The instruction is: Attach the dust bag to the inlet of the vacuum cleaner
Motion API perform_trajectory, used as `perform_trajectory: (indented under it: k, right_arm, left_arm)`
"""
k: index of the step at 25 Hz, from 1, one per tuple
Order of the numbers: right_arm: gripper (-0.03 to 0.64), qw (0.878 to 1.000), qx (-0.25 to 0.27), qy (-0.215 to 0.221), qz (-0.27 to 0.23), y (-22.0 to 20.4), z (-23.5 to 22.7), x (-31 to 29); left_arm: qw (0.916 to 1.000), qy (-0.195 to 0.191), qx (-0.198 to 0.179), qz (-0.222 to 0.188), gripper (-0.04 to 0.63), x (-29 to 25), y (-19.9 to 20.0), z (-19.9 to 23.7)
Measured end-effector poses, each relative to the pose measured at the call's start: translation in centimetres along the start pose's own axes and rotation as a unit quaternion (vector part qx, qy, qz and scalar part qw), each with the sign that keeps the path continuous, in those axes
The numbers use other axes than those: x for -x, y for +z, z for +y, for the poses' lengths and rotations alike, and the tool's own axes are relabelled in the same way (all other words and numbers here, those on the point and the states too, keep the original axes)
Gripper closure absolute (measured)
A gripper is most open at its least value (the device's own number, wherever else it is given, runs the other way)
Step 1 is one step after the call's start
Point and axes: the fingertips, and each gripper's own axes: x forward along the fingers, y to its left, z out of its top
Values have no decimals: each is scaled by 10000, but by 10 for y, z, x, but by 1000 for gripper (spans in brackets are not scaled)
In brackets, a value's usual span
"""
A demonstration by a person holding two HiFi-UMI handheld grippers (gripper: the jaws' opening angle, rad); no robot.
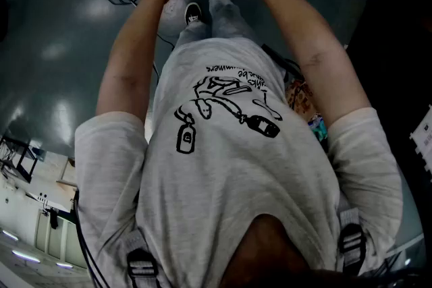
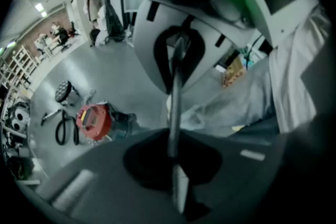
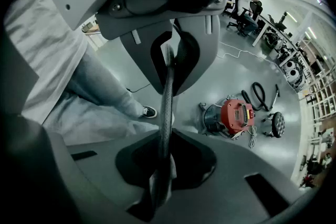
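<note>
Right hand-held gripper (image 3: 164, 128), jaws together, over grey floor (image 3: 210, 76) with a red vacuum cleaner (image 3: 233, 117) beside a black hose (image 3: 257, 93).

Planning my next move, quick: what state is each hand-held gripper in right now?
Left hand-held gripper: closed, nothing visible between the jaws.
Right hand-held gripper: closed, nothing visible between the jaws.

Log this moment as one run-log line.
left gripper: shut, empty | right gripper: shut, empty | red vacuum cleaner: on floor, away from both grippers | dust bag: not in view
</note>
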Motion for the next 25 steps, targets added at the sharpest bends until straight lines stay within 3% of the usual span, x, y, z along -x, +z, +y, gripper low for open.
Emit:
perform_trajectory:
  k: [4,11,16,20,25]
  right_arm:
    - [581,10000,-54,33,-61,-28,-39,-14]
    - [581,9994,-1,245,-254,-67,-122,-97]
    - [581,9992,-149,183,-312,-77,-194,-194]
    - [581,9992,-295,138,-215,-96,-203,-229]
    - [581,9993,-302,140,-164,-96,-238,-328]
  left_arm:
    - [9999,50,131,52,572,-21,17,42]
    - [9979,-105,611,210,572,-104,7,131]
    - [9960,-181,806,341,572,-184,-34,211]
    - [9958,-51,813,420,572,-221,-36,224]
    - [9952,-5,822,529,572,-303,-87,267]
